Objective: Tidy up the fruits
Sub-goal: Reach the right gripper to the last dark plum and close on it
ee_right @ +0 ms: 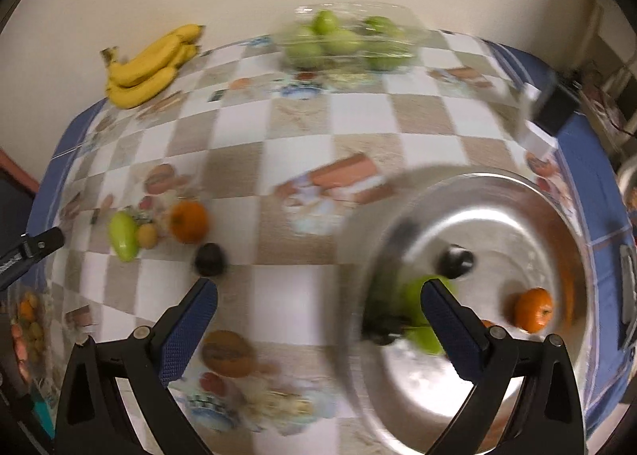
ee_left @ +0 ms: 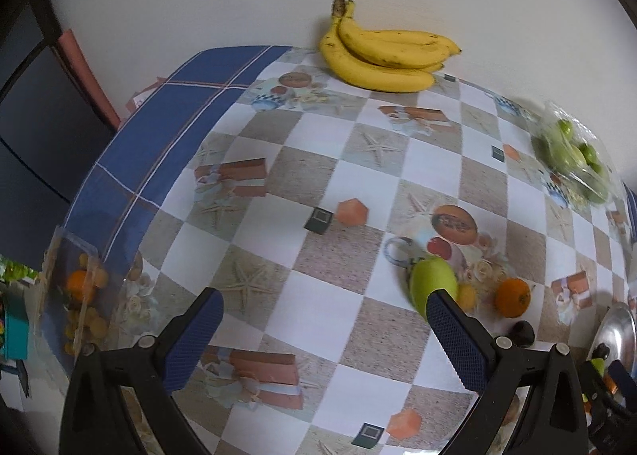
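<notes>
The left gripper [ee_left: 324, 315] hovers above the checkered tablecloth [ee_left: 346, 256] with its jaws spread wide and nothing between them. A green mango [ee_left: 432, 284] lies just beyond its right finger, with a small yellow fruit [ee_left: 466, 295], an orange [ee_left: 512, 297] and a dark fruit [ee_left: 523, 331] beside it. A banana bunch [ee_left: 382, 53] lies by the wall, well apart. The right gripper [ee_right: 318, 311] is likewise spread and empty; its view is blurred. A metal bowl [ee_right: 497, 216] sits under its right finger, holding a green fruit [ee_right: 418, 295], a dark fruit [ee_right: 456, 260] and an orange [ee_right: 533, 309]. A clear bag of green fruits [ee_right: 346, 41] lies at the far edge
</notes>
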Motion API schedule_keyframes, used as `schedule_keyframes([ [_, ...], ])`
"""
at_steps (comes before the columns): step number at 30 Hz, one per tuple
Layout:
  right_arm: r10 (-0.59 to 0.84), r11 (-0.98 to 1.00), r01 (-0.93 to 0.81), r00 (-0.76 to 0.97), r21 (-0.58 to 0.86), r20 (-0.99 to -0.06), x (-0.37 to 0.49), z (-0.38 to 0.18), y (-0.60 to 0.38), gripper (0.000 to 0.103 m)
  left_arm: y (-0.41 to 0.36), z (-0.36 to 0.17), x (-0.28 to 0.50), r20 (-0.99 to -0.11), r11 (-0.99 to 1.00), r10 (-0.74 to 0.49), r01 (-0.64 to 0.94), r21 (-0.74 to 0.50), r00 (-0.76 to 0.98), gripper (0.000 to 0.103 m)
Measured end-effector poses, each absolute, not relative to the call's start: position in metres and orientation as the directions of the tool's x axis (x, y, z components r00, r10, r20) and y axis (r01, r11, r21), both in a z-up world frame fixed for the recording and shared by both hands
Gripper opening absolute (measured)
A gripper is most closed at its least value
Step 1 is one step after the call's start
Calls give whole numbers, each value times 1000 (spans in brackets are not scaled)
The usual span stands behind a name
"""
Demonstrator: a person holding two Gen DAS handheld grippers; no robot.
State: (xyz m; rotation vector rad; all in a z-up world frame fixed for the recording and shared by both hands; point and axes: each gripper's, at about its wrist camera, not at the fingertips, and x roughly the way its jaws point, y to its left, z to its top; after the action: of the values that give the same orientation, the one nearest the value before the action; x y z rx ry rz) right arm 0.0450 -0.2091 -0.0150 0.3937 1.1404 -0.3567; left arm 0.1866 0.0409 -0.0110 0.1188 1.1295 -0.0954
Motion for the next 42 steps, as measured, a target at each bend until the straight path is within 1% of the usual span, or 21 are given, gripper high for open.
schedule_keyframes([
  [3, -38, 888, 435, 391, 148, -920, 56, -15, -195, 102, 47, -12, 190, -905, 991, -38, 130, 20, 423, 103],
  [7, -34, 903, 409, 379, 134, -925, 68, -19, -181, 102, 48, -15, 194, -903, 990, -101, 131, -51, 417, 103],
  [11, -18, 907, 397, 366, 139, -930, 77, -25, -174, 102, 38, -20, 196, -903, 987, -106, 151, -47, 415, 103],
  [16, 1, 915, 377, 347, 141, -938, 87, -35, -166, 102, 30, -25, 198, -902, 984, -139, 159, -80, 409, 103],
  [19, 11, 917, 371, 338, 144, -941, 91, -41, -164, 102, 23, -28, 200, -905, 982, -139, 177, -73, 401, 103],
  [34, 25, 926, 353, 292, 132, -956, 107, -62, -157, 102, 7, -45, 204, -920, 971, -168, 218, -93, 354, 103],
  [42, 17, 940, 320, 309, 121, -951, 112, -63, -151, 102, 6, -54, 206, -929, 968, -207, 199, -150, 308, 103],
])
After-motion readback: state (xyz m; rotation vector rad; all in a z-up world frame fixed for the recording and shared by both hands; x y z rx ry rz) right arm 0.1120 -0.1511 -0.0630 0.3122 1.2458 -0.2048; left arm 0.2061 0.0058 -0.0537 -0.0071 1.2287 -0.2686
